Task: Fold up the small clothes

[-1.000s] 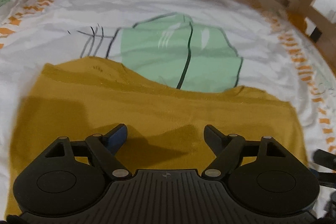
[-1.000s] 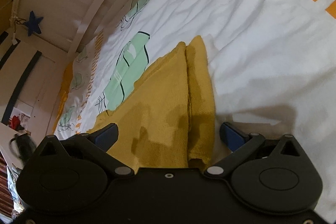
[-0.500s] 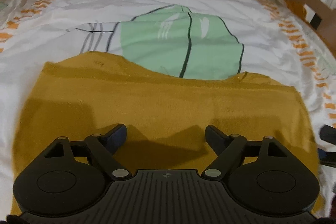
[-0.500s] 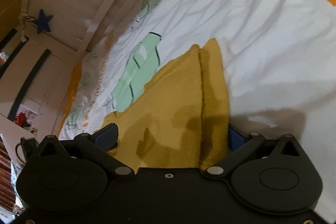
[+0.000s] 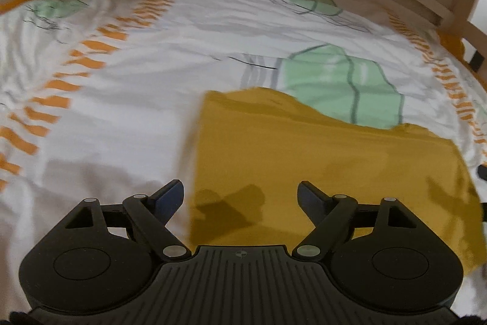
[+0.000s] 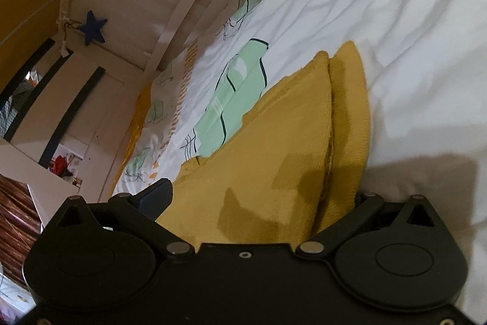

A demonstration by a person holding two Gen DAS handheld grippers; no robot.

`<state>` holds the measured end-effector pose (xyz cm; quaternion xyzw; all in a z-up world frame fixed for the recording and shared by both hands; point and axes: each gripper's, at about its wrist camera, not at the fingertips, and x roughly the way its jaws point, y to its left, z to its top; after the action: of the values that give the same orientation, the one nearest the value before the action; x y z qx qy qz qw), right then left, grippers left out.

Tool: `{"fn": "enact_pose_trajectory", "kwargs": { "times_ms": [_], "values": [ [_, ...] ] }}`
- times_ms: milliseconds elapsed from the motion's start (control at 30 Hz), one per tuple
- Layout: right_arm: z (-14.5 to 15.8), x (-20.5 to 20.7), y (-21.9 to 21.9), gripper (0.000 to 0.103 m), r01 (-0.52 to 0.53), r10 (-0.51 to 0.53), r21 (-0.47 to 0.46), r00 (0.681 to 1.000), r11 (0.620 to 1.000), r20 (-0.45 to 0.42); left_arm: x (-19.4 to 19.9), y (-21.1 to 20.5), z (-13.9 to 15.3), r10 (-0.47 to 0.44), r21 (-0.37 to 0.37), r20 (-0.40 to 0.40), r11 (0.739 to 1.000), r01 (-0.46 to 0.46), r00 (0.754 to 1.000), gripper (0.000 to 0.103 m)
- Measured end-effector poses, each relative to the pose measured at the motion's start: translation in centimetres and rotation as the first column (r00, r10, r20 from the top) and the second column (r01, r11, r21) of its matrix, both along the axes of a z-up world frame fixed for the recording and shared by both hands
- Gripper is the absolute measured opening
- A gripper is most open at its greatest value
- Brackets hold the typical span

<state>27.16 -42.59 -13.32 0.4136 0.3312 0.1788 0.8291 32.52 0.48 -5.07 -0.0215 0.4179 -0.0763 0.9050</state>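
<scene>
The folded yellow garment (image 5: pixel 328 160) lies flat on the bed sheet (image 5: pixel 127 111), over the edge of a green print (image 5: pixel 344 84). The left gripper (image 5: pixel 240 197) hovers wide above its left edge; the right gripper (image 6: pixel 258 197), spread wide, straddles its stacked right edge.

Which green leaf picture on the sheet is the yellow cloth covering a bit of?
The big bright green leaf in the middle: the yellow cloth overlaps its lower edge. The other leaves lie farther off, uncovered.
</scene>
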Motion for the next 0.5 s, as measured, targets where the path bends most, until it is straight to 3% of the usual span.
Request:
{"fn": "enact_pose_trajectory", "kwargs": {
  "times_ms": [67, 133, 233, 333, 367, 500],
  "values": [
    [0.2, 0.0, 0.4, 0.101, 0.003, -0.003, -0.03, 1.0, 1.0, -0.007, 0.4, 0.9, -0.1, 0.015, 0.014, -0.006, 1.0, -0.015, 1.0, 0.082],
    [0.3, -0.1, 0.7, 0.084, 0.013, -0.014, -0.057, 1.0, 0.998, -0.019, 1.0, 1.2, -0.2, 0.03, 0.005, -0.035, 1.0, -0.03, 0.999, 0.081],
    [0.2, -0.3, 1.0, 0.071, 0.036, -0.04, -0.095, 0.999, 0.995, -0.037, 1.7, 0.8, 0.5, -0.01, -0.012, -0.046, 1.0, 0.01, 0.999, 0.081],
    [0.2, -0.7, 0.8, 0.05, 0.065, -0.073, -0.14, 0.996, 0.988, -0.055, 1.8, 0.3, 1.4, -0.02, 0.006, 0.015, 1.0, 0.02, 1.0, 0.081],
    [0.1, -0.9, 0.8, 0.034, 0.074, -0.086, -0.161, 0.994, 0.984, -0.064, 1.8, 0.2, 1.7, -0.026, 0.013, 0.027, 1.0, 0.026, 0.999, 0.081],
    [1.1, -1.1, 1.5, 0.028, 0.098, -0.119, -0.224, 0.99, 0.97, -0.08, 2.1, 0.4, 1.9, -0.02, 0.033, 0.042, 0.999, 0.018, 0.999, 0.081]
  ]
}}
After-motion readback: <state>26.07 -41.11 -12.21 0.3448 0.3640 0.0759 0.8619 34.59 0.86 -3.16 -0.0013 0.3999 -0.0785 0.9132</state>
